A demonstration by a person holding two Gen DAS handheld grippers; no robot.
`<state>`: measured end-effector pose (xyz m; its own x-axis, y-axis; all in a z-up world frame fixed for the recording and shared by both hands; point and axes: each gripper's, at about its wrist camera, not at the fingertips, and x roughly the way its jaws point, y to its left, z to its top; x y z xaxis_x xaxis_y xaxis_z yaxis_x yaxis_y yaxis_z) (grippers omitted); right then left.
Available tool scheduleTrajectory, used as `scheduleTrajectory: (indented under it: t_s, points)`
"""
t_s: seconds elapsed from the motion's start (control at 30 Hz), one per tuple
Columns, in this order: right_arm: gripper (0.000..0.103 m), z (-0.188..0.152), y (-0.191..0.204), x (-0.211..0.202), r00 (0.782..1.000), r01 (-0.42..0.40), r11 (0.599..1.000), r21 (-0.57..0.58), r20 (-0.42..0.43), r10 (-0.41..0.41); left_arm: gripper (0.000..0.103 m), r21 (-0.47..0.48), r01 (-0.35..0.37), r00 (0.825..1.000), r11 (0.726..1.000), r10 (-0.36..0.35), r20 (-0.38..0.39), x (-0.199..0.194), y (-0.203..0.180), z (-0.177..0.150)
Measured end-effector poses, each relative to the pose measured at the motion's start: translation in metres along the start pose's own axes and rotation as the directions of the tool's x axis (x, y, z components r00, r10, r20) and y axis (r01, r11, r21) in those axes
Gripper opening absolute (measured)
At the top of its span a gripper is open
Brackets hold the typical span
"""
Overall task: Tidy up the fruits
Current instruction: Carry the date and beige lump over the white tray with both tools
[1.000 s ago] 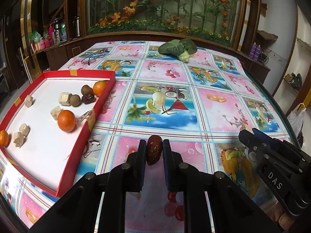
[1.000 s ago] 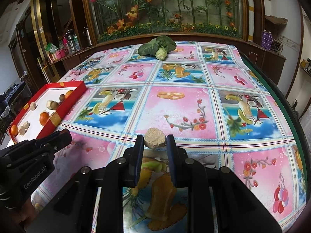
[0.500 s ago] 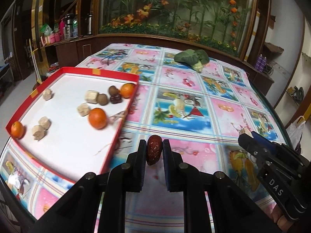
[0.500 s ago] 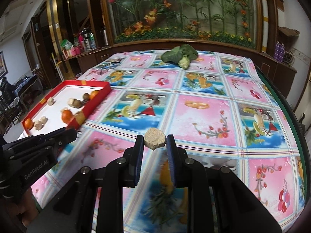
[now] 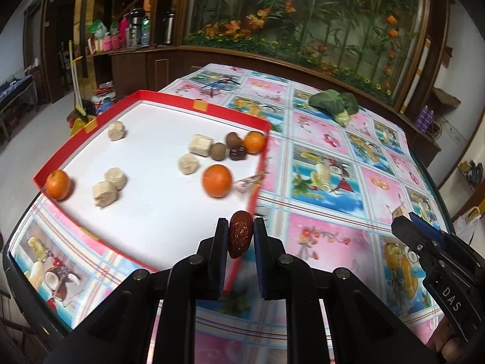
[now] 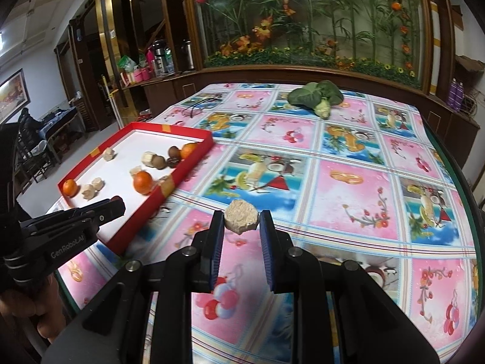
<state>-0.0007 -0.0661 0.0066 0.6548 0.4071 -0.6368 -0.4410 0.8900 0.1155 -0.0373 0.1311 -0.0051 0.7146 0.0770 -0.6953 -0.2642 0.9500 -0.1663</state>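
Red-walled, white-floored cardboard tray (image 5: 194,103) is already holding most fruits (oranges, beige chunks, brown nuts). I am pinching a wrinkled dark-red date (image 5: 240,238) in my left gripper (image 5: 240,236) and a beige round chunk (image 6: 241,217) in my right gripper (image 6: 241,221), both awaiting placement.

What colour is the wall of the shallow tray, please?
Red wall, with a white floor inside; clearest in the left wrist view.

Wrinkled red date (image 5: 240,238) (upright), beige chunk (image 6: 241,221)
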Motion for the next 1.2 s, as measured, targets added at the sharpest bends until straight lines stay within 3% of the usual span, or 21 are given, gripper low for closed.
scheduleTrajectory:
  t_s: [0.63, 0.97, 1.2]
  points:
    - [0.026, 0.02, 0.061, 0.023, 0.993, -0.116, 0.988, -0.105, -0.034, 0.113, 0.014, -0.084, -0.064, 0.998, 0.994, 0.065, 0.016, -0.002, 0.056, 0.019]
    - [0.026, 0.053, 0.094, 0.059, 0.981, -0.19, 0.97, -0.151, -0.059, 0.183, 0.014, -0.117, -0.18, 0.982, 0.977, 0.184, 0.029, 0.015, 0.095, 0.053]
    - [0.026, 0.074, 0.115, 0.083, 0.975, -0.22, 0.962, -0.161, -0.073, 0.211, 0.014, -0.127, -0.219, 0.975, 0.967, 0.222, 0.012, 0.024, 0.108, 0.062]
